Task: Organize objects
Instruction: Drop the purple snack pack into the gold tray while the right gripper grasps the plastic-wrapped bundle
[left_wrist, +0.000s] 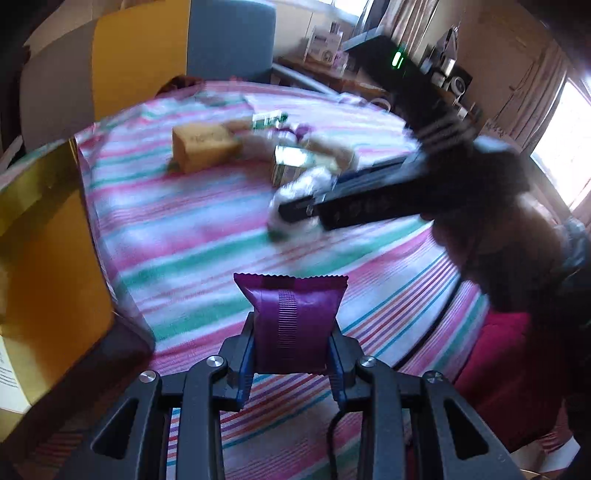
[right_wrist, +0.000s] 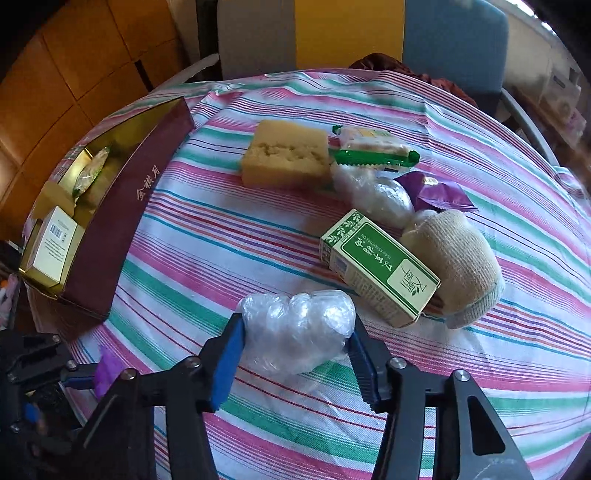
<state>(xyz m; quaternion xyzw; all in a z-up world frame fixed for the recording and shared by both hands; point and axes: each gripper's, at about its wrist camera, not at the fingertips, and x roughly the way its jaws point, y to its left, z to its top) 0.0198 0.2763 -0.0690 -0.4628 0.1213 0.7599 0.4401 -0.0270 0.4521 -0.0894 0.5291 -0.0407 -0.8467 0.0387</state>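
The left gripper (left_wrist: 291, 354) is clamped on a purple packet (left_wrist: 293, 325). The packet stands upright between the blue pads, its crimped top edge above the fingertips, over the striped cloth (left_wrist: 177, 236). In the right wrist view the left gripper appears at the lower left with the same purple packet (right_wrist: 107, 369) in it, just off the near end of the maroon box (right_wrist: 122, 221).

The right gripper (right_wrist: 295, 354) has a clear plastic-wrapped bundle (right_wrist: 299, 328) between its fingers. Both pads touch the bundle's sides, so the jaws are closed on it. The bundle rests on the cloth, just beside the near corner of a green carton (right_wrist: 380, 266).

The maroon box lies open along the left edge of the table. Its gold-lined interior holds a white carton (right_wrist: 51, 243) at the near end and a wrapped snack (right_wrist: 92, 170) further in.

The remaining loose items are grouped on the cloth beyond the right gripper:
- a tan block (right_wrist: 288, 155);
- a green-edged snack pack (right_wrist: 373, 147), touching the block;
- a second wrapped bundle (right_wrist: 373, 192);
- a second purple packet (right_wrist: 439, 194);
- a beige knit item (right_wrist: 454, 258), against the green carton.

In the left wrist view the right gripper and the hand (left_wrist: 491, 206) holding it are blurred.
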